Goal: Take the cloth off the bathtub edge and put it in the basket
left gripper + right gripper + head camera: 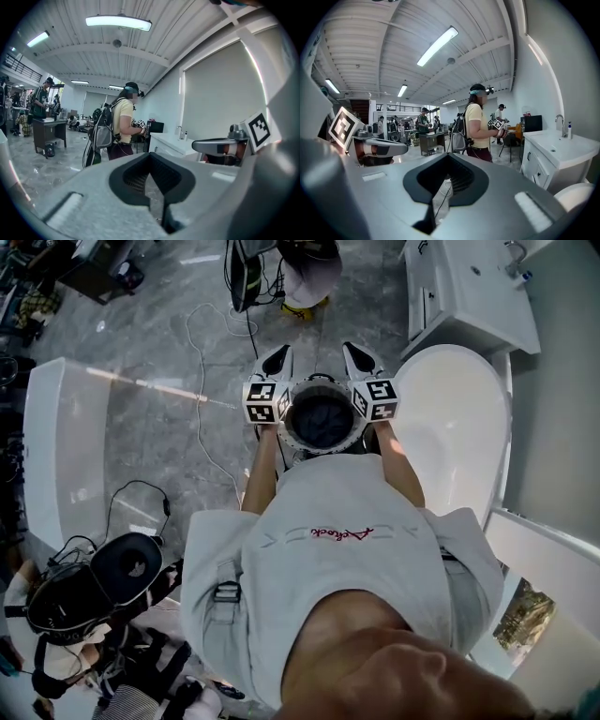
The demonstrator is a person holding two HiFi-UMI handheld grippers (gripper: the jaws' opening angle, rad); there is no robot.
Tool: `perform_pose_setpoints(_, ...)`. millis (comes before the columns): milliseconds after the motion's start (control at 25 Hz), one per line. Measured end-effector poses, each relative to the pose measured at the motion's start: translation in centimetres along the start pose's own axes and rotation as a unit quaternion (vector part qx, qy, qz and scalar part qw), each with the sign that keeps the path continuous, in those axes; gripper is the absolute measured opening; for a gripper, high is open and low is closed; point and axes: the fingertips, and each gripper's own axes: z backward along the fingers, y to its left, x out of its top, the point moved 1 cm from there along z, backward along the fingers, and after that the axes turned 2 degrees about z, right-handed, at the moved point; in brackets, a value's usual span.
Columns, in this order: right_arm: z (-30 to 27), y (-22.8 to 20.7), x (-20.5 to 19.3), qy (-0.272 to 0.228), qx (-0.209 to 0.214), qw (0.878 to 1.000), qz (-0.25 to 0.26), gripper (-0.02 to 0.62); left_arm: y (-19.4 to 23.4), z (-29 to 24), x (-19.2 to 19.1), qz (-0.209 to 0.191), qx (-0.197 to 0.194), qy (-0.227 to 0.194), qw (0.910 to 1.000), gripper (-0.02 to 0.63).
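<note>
Dark cloth (pixel 320 424) is seen in the basket (pixel 291 435).
Fingers of left gripper (pixel 276 360) and right gripper (pixel 361 358) are shut, empty, flanking it.

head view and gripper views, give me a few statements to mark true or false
1. The dark cloth lies inside the round grey-rimmed basket. True.
2. The white oval bathtub is left of the basket in the head view. False: it is to the basket's right.
3. The left gripper and the right gripper are both shut. True.
4. The right gripper grips the dark cloth. False: nothing is between its jaws.
</note>
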Motion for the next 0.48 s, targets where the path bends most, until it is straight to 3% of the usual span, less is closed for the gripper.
perform_pose_setpoints(480,-0.8,0.3,1.5,-0.014,0.000,1.000,0.013,0.006,0.5,0.4,1.0,-0.011,0.006,-0.015,0.9998,0.002)
